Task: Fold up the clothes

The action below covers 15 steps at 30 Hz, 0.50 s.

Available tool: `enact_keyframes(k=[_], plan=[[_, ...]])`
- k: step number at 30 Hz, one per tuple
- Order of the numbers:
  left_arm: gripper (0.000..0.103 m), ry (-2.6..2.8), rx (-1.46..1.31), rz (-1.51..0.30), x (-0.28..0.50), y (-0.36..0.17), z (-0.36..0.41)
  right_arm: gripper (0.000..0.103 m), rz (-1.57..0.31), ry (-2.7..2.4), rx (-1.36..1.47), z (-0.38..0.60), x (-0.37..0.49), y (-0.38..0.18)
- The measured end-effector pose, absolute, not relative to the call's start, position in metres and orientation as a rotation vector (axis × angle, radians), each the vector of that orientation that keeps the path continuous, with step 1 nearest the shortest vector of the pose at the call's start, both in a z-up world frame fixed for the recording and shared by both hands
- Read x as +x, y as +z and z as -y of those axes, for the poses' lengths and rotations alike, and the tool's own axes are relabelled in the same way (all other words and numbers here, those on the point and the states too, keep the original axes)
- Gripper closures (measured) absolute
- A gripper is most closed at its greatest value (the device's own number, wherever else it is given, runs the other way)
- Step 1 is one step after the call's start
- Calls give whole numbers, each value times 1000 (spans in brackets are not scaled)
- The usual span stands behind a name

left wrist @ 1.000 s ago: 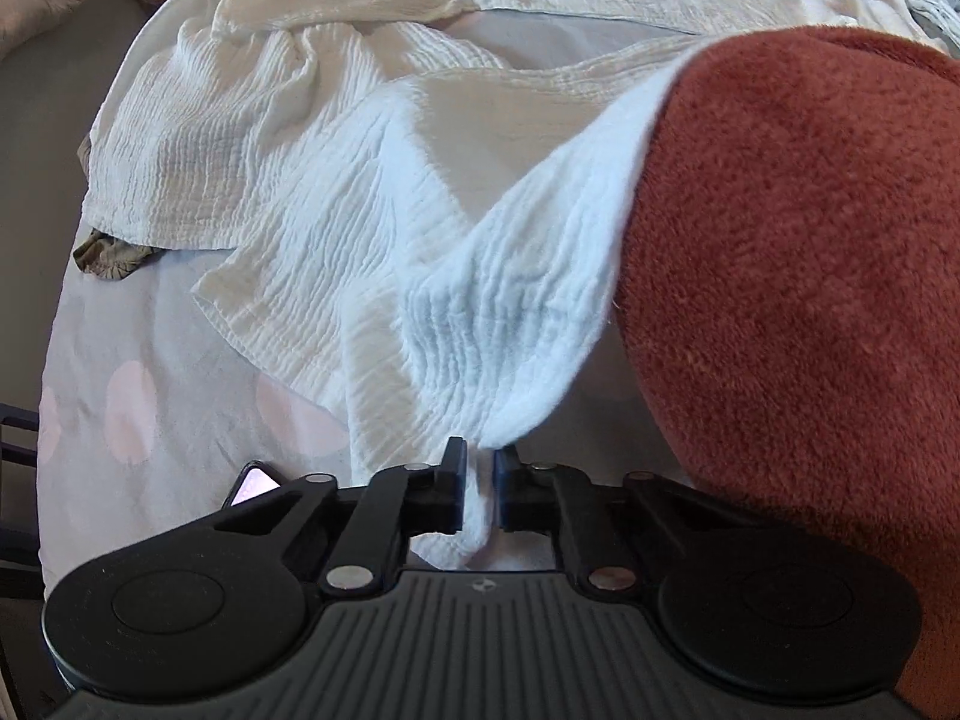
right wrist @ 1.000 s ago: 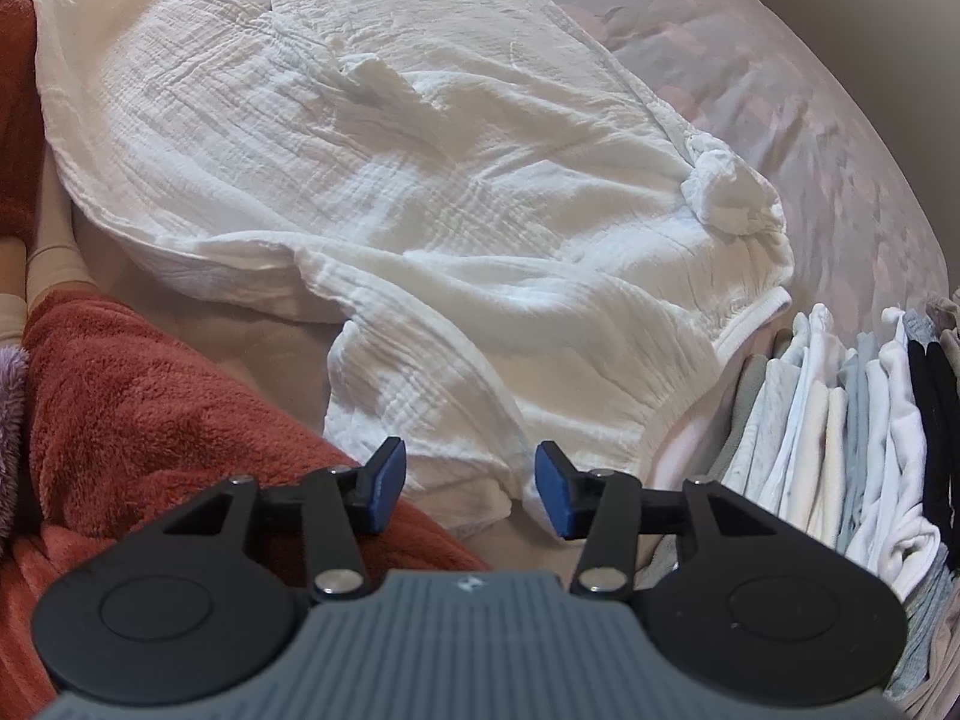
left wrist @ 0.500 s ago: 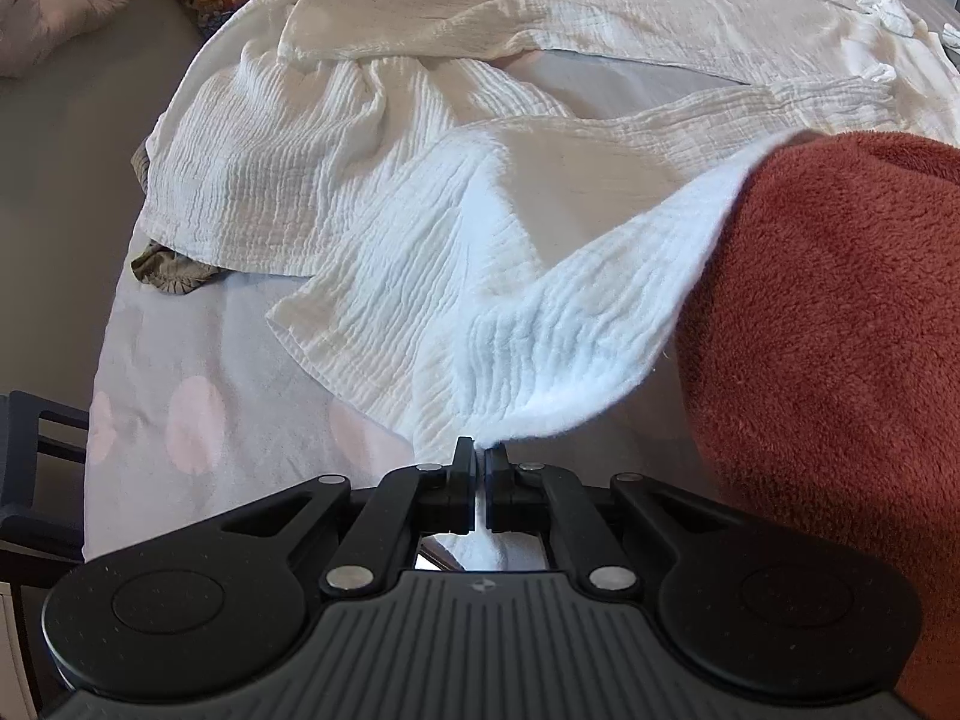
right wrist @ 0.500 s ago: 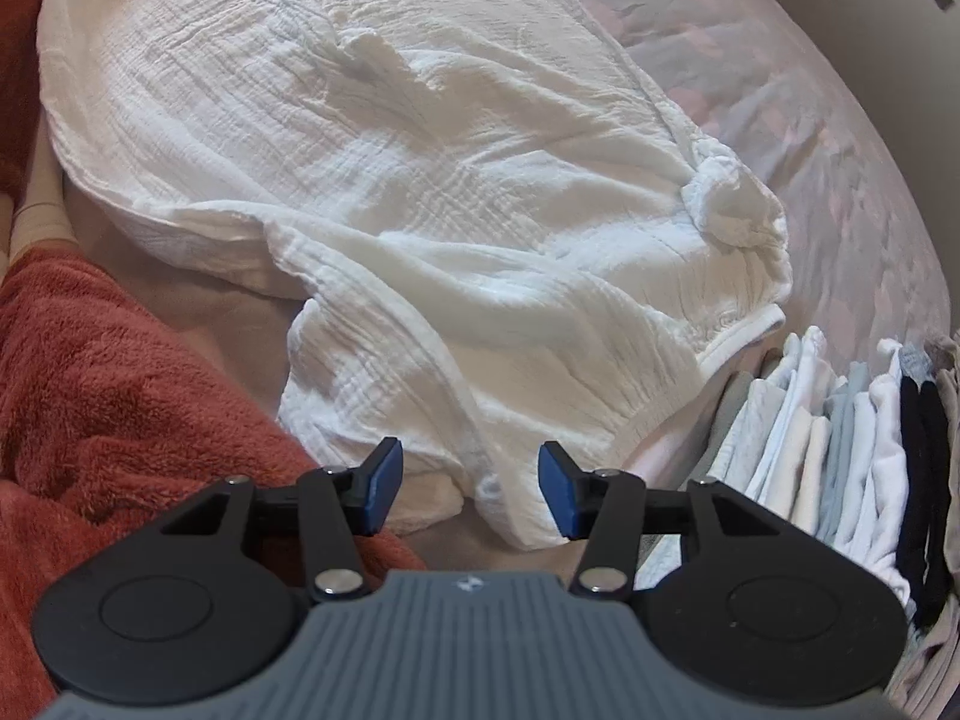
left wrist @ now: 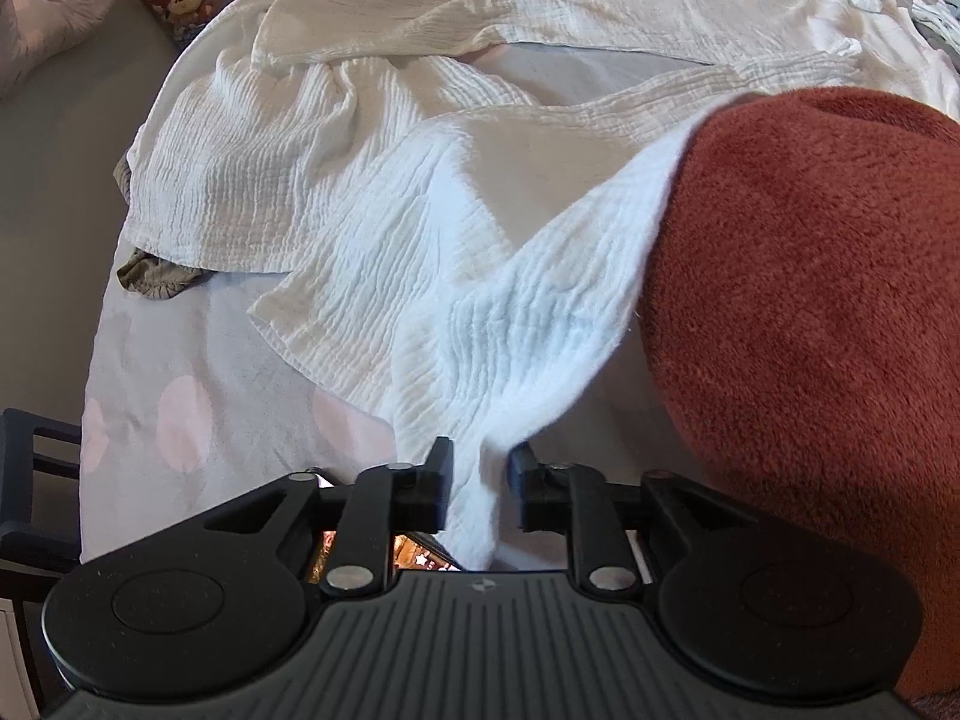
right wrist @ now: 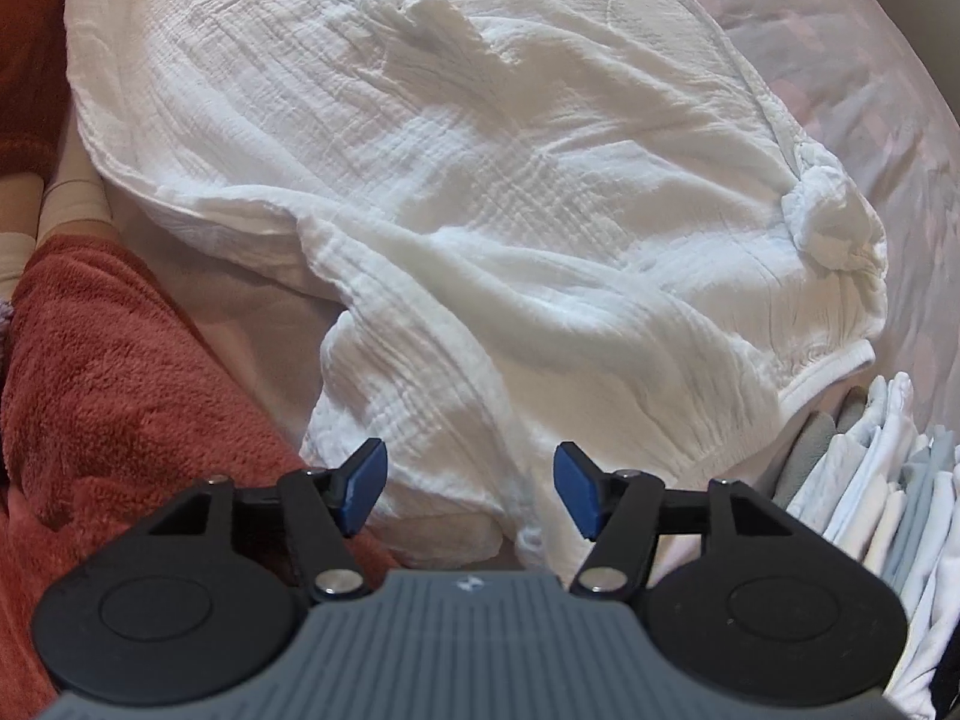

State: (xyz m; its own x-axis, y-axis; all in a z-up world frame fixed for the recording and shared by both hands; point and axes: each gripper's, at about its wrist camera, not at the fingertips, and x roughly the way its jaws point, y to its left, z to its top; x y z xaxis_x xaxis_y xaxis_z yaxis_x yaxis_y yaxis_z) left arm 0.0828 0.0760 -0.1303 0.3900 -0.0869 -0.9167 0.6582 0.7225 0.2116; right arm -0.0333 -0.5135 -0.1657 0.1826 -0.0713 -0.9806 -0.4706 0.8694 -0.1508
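A white crinkled garment [left wrist: 384,192] lies spread over the bed; it also shows in the right wrist view [right wrist: 510,210]. My left gripper [left wrist: 480,477] is open, its jaws a little apart, and a corner of the white cloth hangs loose between them. My right gripper [right wrist: 468,489] is wide open and empty, hovering just above the garment's near hem by a knotted waist tie [right wrist: 822,216].
A rust-red fleece sleeve [left wrist: 810,330] fills the right of the left wrist view and shows at the left of the right wrist view [right wrist: 120,372]. A stack of folded clothes [right wrist: 888,492] stands at the right. A dark cloth [left wrist: 156,276] peeks out at the bed's left edge.
My left gripper was shut on the cloth corner half a second ago and has now opened. The right gripper has moved closer over the garment, still open.
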Motion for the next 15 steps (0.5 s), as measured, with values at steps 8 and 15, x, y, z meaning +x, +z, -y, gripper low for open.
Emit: enact_keyframes(k=[8, 15], plan=[[60, -549, 662, -1060, 76, -149, -73, 38, -1387, 285, -470, 511, -29, -172], [63, -538, 654, -1025, 70, -167, -66, 38, -1393, 245, -438, 513, -28, -176]])
